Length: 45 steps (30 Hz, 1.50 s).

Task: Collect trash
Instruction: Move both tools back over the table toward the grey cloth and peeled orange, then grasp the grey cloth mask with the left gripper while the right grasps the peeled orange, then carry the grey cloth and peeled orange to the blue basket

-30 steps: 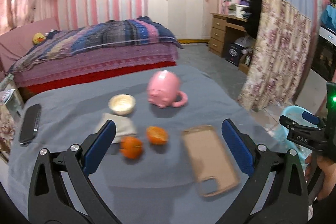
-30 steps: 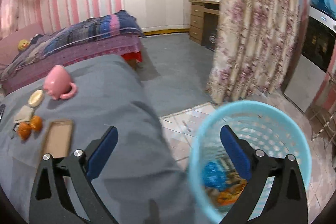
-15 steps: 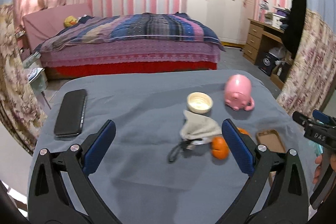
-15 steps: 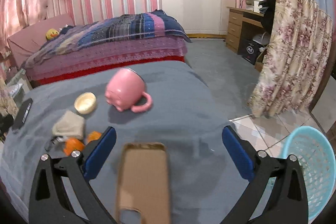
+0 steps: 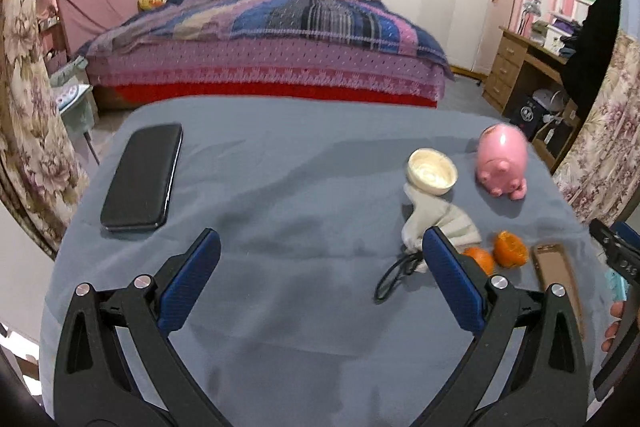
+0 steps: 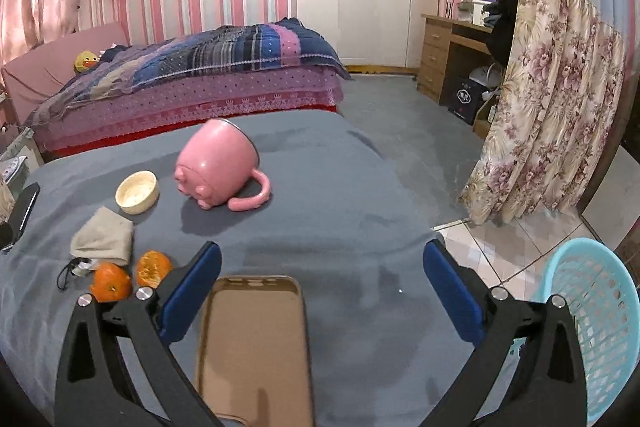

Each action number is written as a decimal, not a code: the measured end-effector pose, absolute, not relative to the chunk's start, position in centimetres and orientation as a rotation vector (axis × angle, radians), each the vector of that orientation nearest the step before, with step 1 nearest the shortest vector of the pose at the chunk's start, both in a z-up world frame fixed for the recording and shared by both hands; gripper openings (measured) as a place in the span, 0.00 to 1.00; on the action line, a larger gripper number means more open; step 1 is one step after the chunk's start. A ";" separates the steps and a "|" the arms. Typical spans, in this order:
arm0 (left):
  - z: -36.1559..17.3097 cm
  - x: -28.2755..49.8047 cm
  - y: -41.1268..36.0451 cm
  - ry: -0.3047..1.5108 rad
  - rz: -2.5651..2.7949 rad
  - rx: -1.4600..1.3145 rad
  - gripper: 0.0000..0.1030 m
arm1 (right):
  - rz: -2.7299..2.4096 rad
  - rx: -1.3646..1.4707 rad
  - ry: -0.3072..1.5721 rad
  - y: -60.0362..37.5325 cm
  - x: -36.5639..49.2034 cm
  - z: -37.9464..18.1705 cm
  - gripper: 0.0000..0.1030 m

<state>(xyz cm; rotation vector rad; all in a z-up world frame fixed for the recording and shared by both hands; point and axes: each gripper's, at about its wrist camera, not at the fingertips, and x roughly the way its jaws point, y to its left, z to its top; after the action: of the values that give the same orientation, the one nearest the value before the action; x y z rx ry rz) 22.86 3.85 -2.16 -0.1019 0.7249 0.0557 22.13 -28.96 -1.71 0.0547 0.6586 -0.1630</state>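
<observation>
Two orange peel pieces (image 6: 132, 275) lie on the grey table, left of my right gripper (image 6: 322, 285); they also show in the left wrist view (image 5: 498, 253). A crumpled grey cloth (image 6: 105, 237) lies beside them, also in the left wrist view (image 5: 438, 221). A light blue trash basket (image 6: 592, 323) stands on the floor at the right. My left gripper (image 5: 320, 273) is open and empty over bare cloth. My right gripper is open and empty, above a tan phone case (image 6: 254, 341).
A pink pig mug (image 6: 218, 165) lies on its side beside a small cream bowl (image 6: 137, 191). A black phone (image 5: 142, 175) lies at the table's left. A black cord (image 5: 394, 277) lies by the cloth. A bed (image 6: 192, 83) and floral curtain (image 6: 556, 107) stand beyond.
The right gripper has swung left from over the basket to over the table and phone case. The left gripper has turned left, so the peels and cloth now sit at its right.
</observation>
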 end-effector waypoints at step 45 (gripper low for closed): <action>-4.0 23.3 3.4 0.830 0.032 0.014 0.02 | 0.166 -0.010 0.798 -18.3 25.2 -6.6 0.31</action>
<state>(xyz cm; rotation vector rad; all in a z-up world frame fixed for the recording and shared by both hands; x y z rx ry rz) 23.31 3.42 -3.98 0.0140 0.8303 0.0320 25.19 -18.33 -6.59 -0.0098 0.7979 0.1658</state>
